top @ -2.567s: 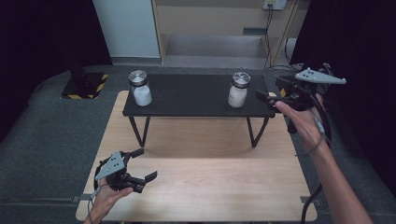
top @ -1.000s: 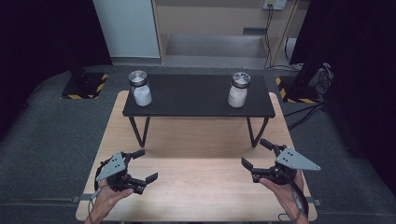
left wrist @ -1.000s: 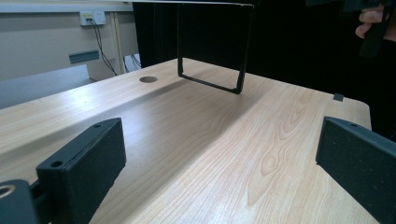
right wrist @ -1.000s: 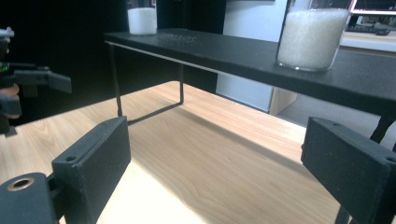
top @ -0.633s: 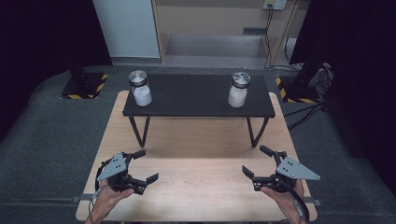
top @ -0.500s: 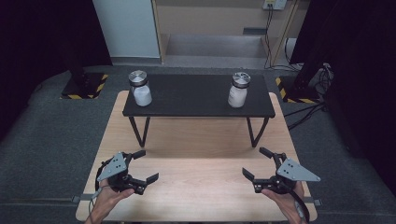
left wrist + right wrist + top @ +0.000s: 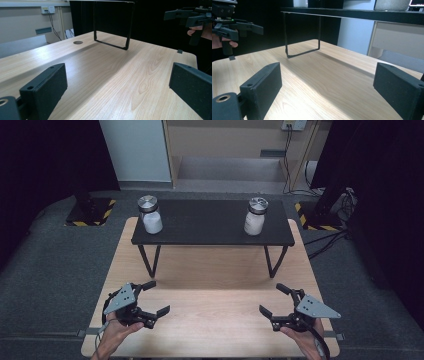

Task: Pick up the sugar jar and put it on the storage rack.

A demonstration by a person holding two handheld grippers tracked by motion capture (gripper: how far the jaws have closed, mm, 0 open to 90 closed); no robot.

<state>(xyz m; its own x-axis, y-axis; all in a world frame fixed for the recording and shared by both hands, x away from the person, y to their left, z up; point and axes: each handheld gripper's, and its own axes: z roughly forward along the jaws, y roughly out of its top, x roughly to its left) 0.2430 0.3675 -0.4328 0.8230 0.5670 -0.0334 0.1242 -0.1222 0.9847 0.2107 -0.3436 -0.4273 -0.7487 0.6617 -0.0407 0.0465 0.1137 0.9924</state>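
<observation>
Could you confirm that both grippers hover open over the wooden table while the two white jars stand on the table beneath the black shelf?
Not quite: the two jars, left jar and right jar, stand on top of the black shelf, not beneath it, as the high view shows. The rest holds: the left gripper and the right gripper are both open over the wooden table.

We see a wooden table (image 7: 210,270) bearing a black shelf (image 7: 212,222) on thin legs. Behind it, we spot striped floor markers (image 7: 90,212), cables (image 7: 330,205) and a wall socket (image 7: 47,9).
</observation>
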